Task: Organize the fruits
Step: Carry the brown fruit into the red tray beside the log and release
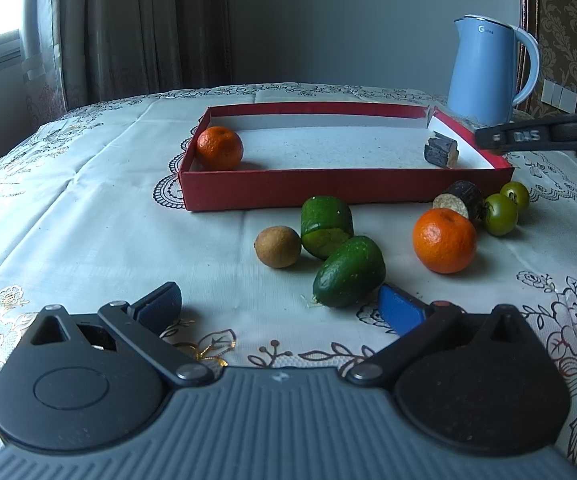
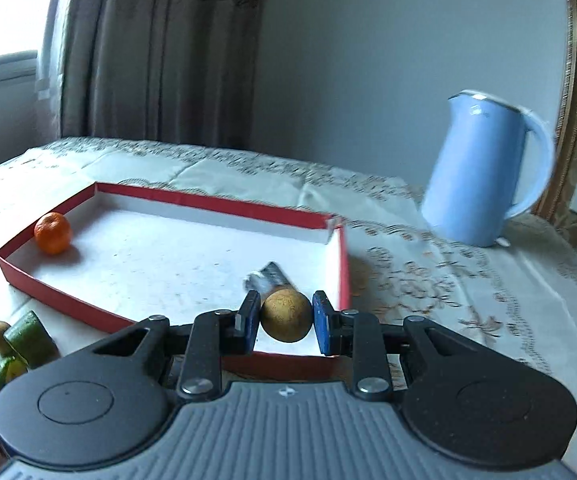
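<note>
Over the near right corner of the shallow red cardboard box with a white floor (image 2: 342, 264), my right gripper (image 2: 286, 320) clenches a small round tan-brown fruit (image 2: 286, 316) between its blue pads, the fruit held clear of the box floor. Just beyond it inside the box lies a short dark bark-covered log piece (image 1: 440, 151), blurred in the right wrist view. A round orange mandarin (image 1: 219, 148) sits in the box's far left corner, well apart from the log piece.

On the white lace-patterned tablecloth (image 1: 88, 220) in front of the box, my left gripper (image 1: 284, 308) hovers with its jaws spread wide and nothing between them. Ahead of it lie two green cut cucumber chunks: one (image 1: 326, 226) stands nearer the box, the other (image 1: 348, 272) lies on its side touching it, near my right pad. A second small tan-brown round fruit (image 1: 277, 247) rests just beside the first chunk. To the right sits a second orange mandarin (image 1: 444, 240), and behind it a dark round stub with a pale cut face (image 1: 458, 200) close to the box's front wall. Two small green tomatoes (image 1: 506, 206) rest beside the stub.

A pale blue electric kettle (image 1: 488, 72) stands behind the box's right corner.
</note>
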`<act>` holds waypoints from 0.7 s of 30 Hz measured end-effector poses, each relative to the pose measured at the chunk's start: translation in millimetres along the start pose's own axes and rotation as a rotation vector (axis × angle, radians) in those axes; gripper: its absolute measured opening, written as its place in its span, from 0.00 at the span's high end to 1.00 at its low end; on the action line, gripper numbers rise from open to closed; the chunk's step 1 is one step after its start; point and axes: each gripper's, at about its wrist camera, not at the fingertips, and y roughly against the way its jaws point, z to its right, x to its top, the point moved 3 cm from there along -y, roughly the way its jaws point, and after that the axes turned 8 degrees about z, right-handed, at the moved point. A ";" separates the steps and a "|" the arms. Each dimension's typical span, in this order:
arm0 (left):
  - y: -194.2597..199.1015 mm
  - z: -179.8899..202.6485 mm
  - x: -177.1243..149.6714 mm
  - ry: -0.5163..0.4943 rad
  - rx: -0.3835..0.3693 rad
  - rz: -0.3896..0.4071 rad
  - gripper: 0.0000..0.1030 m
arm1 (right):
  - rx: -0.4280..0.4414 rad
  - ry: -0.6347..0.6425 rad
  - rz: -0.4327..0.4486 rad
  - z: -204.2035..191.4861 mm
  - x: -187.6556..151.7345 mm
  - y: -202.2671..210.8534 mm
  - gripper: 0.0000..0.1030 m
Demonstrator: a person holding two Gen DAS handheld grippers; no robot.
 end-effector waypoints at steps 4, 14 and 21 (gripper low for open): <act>-0.2 0.2 -0.1 0.002 -0.002 0.000 0.00 | 0.015 0.030 -0.022 -13.4 -0.3 -15.9 0.73; -0.6 -0.2 -0.1 0.006 -0.006 -0.001 0.00 | 0.039 0.065 -0.078 -31.6 -4.5 -42.8 0.73; -0.7 -0.3 -0.1 0.006 -0.006 -0.001 0.00 | 0.047 0.084 -0.083 -38.1 -5.6 -46.1 0.73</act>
